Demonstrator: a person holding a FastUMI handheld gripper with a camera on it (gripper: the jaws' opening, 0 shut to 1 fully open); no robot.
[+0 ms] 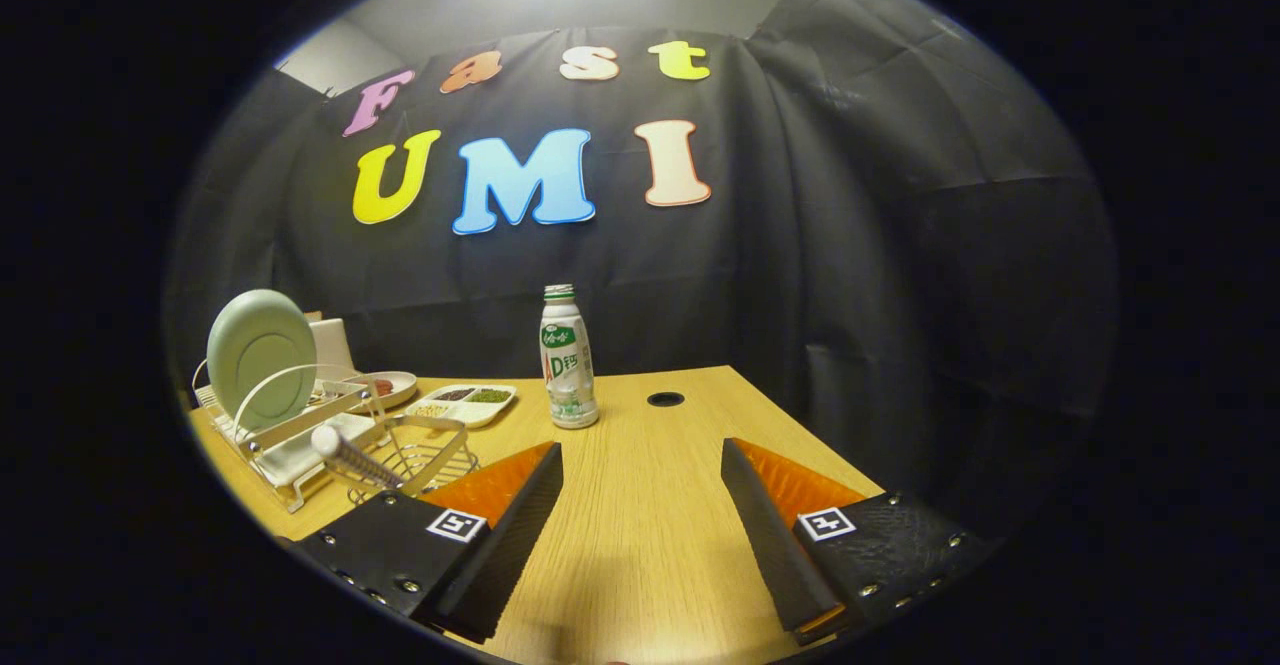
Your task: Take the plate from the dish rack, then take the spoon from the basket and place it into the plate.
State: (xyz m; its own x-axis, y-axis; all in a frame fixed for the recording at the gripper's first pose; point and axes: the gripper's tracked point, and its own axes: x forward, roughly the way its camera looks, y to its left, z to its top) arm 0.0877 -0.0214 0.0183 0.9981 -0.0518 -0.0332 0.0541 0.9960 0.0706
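Hand-held gripper held above desk, fingers apart, nothing clamped. Plate seen upright in rack, beyond left finger. Spoon lying in basket beside rack. First step judged not yet begun. Next called for: swing left, plate rim taken between fingers.

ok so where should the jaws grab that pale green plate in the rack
Probably the top rim of the pale green round plate: it stands on edge in the white wire dish rack, rim exposed. Come from above, one jaw on each face. The gripper is open over bare table.
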